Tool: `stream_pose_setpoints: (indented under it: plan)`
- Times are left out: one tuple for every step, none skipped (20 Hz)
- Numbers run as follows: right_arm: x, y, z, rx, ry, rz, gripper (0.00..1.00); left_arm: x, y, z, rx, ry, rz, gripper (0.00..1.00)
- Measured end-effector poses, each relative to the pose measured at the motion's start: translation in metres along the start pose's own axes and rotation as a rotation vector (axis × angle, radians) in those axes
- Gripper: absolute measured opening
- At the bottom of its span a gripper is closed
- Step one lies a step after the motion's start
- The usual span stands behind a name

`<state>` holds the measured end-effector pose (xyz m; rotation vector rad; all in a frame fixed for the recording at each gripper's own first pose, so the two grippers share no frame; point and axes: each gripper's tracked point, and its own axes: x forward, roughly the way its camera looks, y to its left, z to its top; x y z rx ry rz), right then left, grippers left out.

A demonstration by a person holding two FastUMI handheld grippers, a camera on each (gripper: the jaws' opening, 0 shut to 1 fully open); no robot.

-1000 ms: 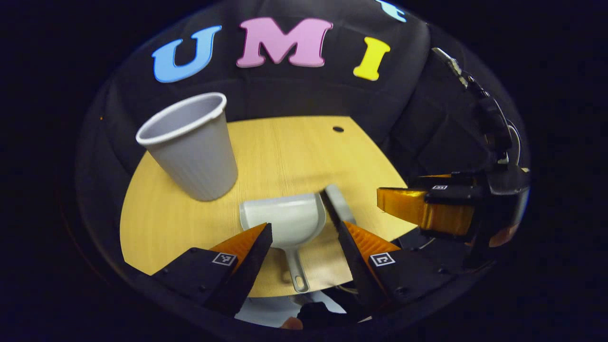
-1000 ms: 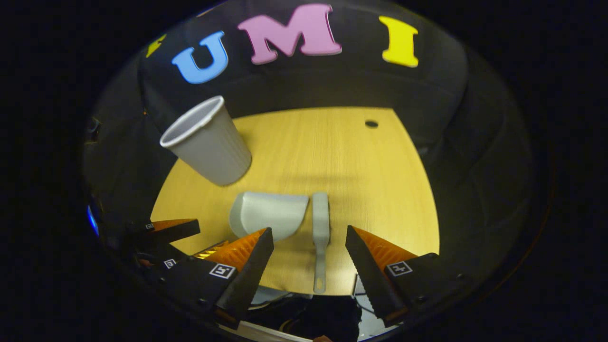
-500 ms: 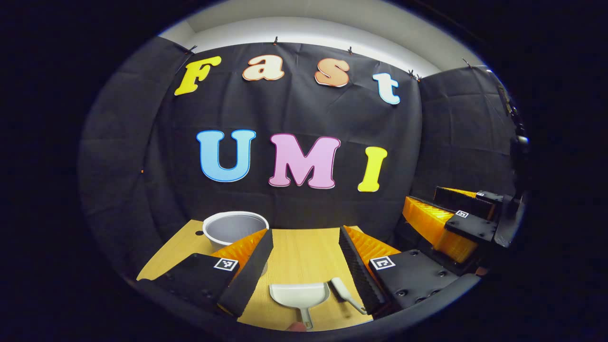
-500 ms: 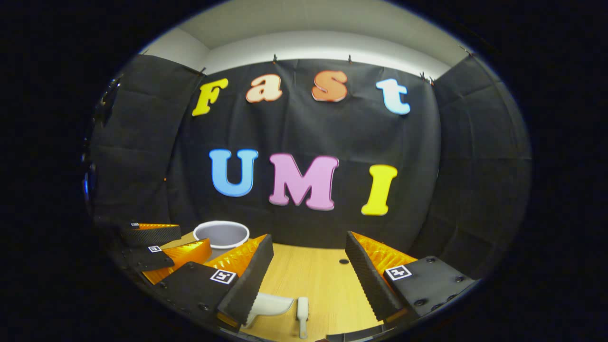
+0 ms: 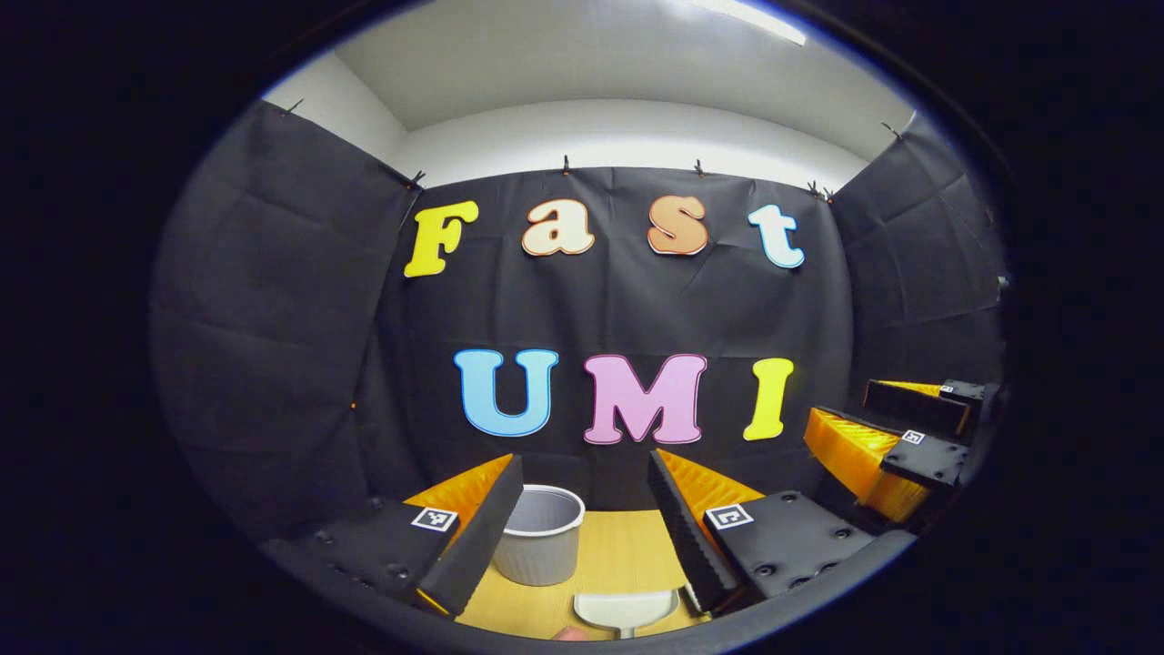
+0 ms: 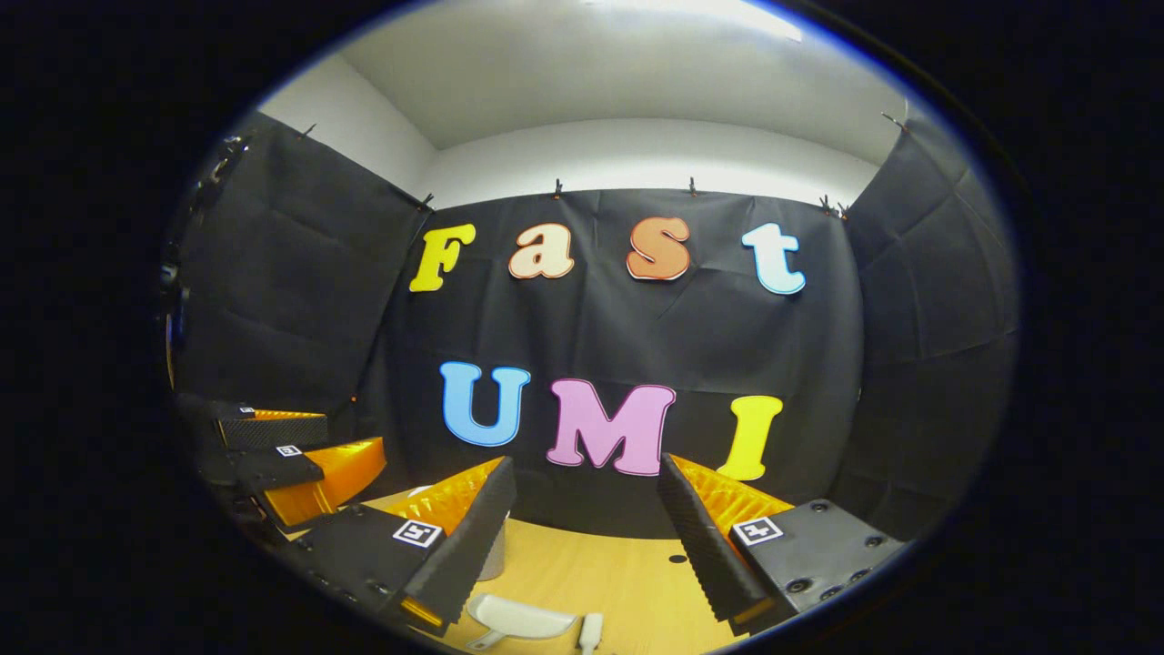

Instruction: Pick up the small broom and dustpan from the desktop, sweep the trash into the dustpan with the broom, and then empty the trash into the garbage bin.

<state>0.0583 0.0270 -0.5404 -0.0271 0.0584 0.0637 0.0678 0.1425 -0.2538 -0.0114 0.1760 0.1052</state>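
nothing picked up yet: my left gripper (image 5: 580,518) and right gripper (image 6: 587,518) are both spread, empty. next i dip toward dustpan (image 6: 518,619) and broom (image 6: 589,629) at desk's (image 6: 627,582) near edge.

Light comes from overhead: a bright ceiling strip (image 5: 746,18) glares white at the top of the left gripper view, and the ceiling washes out in the right gripper view too. The black cloth soaks it up, so the booth's sides fall dim. The table (image 6: 591,569) is evenly lit, shadows soft. Both views are sharp, bowing strongly toward the edges.
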Motion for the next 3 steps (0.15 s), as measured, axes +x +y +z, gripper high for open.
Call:
stream_pose_setpoints:
  plan:
    - [-0.0022,-0.0014,0.0015,0.004,0.006,0.007,0.96,-0.0021,0.0003,-0.0038,-0.013,0.023,0.0,0.81]
    - [-0.004,-0.0042,0.0002,0.004,0.017,0.01,0.98,-0.0017,-0.0014,-0.0074,-0.026,0.039,-0.01,0.81]
    - [-0.0063,-0.0098,-0.0033,0.007,0.028,0.012,0.99,-0.0036,-0.003,-0.0098,-0.037,0.051,-0.014,0.81]
